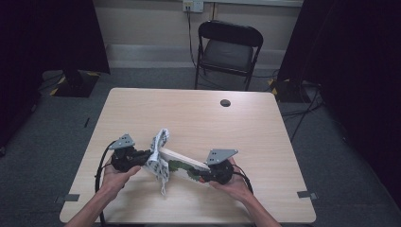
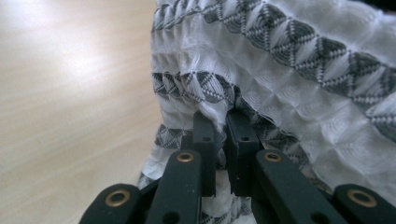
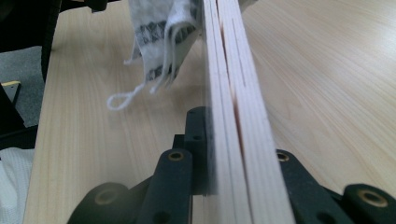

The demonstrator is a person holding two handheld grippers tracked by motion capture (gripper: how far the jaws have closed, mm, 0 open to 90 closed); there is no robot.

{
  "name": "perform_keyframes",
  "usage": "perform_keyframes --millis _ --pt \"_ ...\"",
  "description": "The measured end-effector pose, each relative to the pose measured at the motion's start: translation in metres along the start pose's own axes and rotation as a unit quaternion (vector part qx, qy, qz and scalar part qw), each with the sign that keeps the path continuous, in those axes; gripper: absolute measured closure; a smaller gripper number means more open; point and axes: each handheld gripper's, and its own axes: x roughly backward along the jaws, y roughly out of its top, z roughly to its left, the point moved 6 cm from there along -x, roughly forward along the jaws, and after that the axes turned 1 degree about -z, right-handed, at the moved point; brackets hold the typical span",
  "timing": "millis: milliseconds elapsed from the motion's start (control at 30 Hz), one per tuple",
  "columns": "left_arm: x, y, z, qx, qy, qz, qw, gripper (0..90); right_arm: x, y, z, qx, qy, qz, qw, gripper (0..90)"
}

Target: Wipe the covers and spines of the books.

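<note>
A white cloth (image 1: 160, 158) with grey diamond bands hangs bunched over the near left of the table. My left gripper (image 1: 145, 161) is shut on it; in the left gripper view the gripper (image 2: 223, 122) pinches a fold of the cloth (image 2: 303, 79). A flat light wooden board (image 1: 182, 161) with green and red printing on its lower face is held tilted above the table. My right gripper (image 1: 202, 176) is shut on its right end. In the right gripper view the gripper (image 3: 229, 128) clamps the board (image 3: 233, 70) edge-on. The cloth (image 3: 156, 32) with its loose threads drapes over the board's far end.
The light wooden table (image 1: 198, 118) has a round cable hole (image 1: 225, 102) near its far edge. A black folding chair (image 1: 229, 47) stands beyond it. Black curtains hang at both sides. The person's hands reach in over the table's near edge.
</note>
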Motion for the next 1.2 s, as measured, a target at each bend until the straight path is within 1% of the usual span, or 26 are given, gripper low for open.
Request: perform_keyframes --millis 100,133,167,200,300,400,433,467,500,533,567,700,733,767,800,833,900,933,967,1000,1033,1067,1100,1133,1167,1200 --pt "-0.002 -0.004 0.002 -0.002 -0.002 0.009 1.0 84.2 0.0 0.0 0.0 -0.001 0.0 0.0 1.0 79.4" --pt "-0.008 -0.012 0.003 -0.004 0.003 0.025 0.9997 84.3 0.0 0.0 0.001 0.003 -0.002 0.002 1.0 79.4" --pt "-0.008 -0.012 0.003 -0.004 0.003 0.025 0.9997 84.4 0.0 0.0 0.001 0.003 -0.002 0.002 1.0 79.4" --pt "-0.012 -0.016 0.003 -0.004 0.01 0.035 0.9993 84.4 0.0 0.0 0.001 0.003 -0.002 0.002 1.0 79.4" --pt "-0.022 -0.029 0.006 -0.014 0.015 0.073 0.9971 84.7 0.001 0.0 0.001 0.001 -0.002 0.002 1.0 79.4" --pt "-0.025 -0.034 0.007 -0.009 0.014 0.081 0.9966 84.7 0.001 0.0 0.001 0.002 -0.003 0.003 1.0 79.4" --pt "-0.029 -0.04 0.008 -0.011 0.014 0.095 0.9953 84.7 0.001 -0.001 0.001 0.001 -0.001 0.002 1.0 79.4" --pt "-0.029 -0.04 0.008 -0.011 0.014 0.095 0.9953 84.8 0.001 -0.001 0.001 0.001 -0.001 0.002 1.0 79.4" --pt "-0.031 -0.044 0.008 -0.01 0.015 0.106 0.9942 84.8 0.002 -0.001 0.001 0.002 -0.001 0.002 1.0 79.4" --pt "-0.034 -0.05 0.009 -0.015 0.019 0.122 0.9923 84.8 0.002 -0.001 0.001 0.002 -0.001 0.002 1.0 79.4" --pt "-0.037 -0.054 0.009 -0.018 0.02 0.131 0.991 84.8 0.002 -0.001 0.001 0.002 0.0 0.003 1.0 79.4" --pt "-0.038 -0.054 0.007 -0.021 0.038 0.135 0.9899 84.8 0.003 -0.001 0.002 0.003 -0.002 0.002 1.0 79.4" --pt "-0.036 -0.053 0.005 -0.032 0.038 0.135 0.9895 84.9 0.003 -0.001 0.002 0.002 -0.002 0.003 1.0 79.4" --pt "-0.036 -0.052 0.005 -0.028 0.033 0.13 0.9905 84.9 0.004 -0.002 0.002 0.001 -0.001 0.003 1.0 79.4" --pt "-0.032 -0.047 0.005 -0.018 0.024 0.117 0.9927 84.9 0.004 -0.002 0.002 0.0 -0.002 0.003 1.0 79.4" --pt "-0.032 -0.047 0.005 -0.018 0.024 0.117 0.9927 84.9 0.004 -0.002 0.003 0.001 -0.002 0.003 1.0 79.4" --pt "-0.027 -0.039 0.003 -0.009 0.018 0.095 0.9952 85.0 0.004 -0.002 0.002 0.001 -0.002 0.003 1.0 79.4" --pt "-0.023 -0.035 0.002 -0.009 0.016 0.087 0.996 85.0 0.004 -0.002 0.002 0.001 -0.002 0.003 1.0 79.4" --pt "-0.018 -0.028 0.0 -0.009 0.01 0.069 0.9975 85.0 0.004 -0.002 0.002 0.0 0.0 0.002 1.0 79.4" --pt "-0.015 -0.024 -0.001 -0.003 0.007 0.056 0.9984 85.0 0.004 -0.002 0.002 -0.001 0.0 0.001 1.0 79.4" --pt "-0.008 -0.013 -0.004 -0.008 0.004 0.031 0.9995 85.0 0.004 -0.002 0.002 -0.001 0.0 0.001 1.0 79.4" --pt "-0.008 -0.013 -0.004 -0.008 0.004 0.031 0.9995 85.0 0.004 -0.002 0.002 -0.001 0.0 0.001 1.0 79.4" --pt "-0.005 -0.008 -0.006 -0.011 0.005 0.023 0.9997 84.9 0.004 -0.002 0.002 0.0 -0.001 0.002 1.0 79.4" --pt "0.0 0.0 -0.009 -0.019 0.009 0.01 0.9997 84.9 0.004 -0.002 0.002 -0.001 -0.001 0.002 1.0 79.4" --pt "0.0 0.0 -0.009 -0.019 0.009 0.01 0.9997 84.9 0.004 -0.002 0.002 -0.001 0.0 0.002 1.0 79.4" --pt "0.002 0.003 -0.01 -0.027 0.01 0.006 0.9996 84.9 0.004 -0.002 0.002 -0.001 0.0 0.002 1.0 79.4"
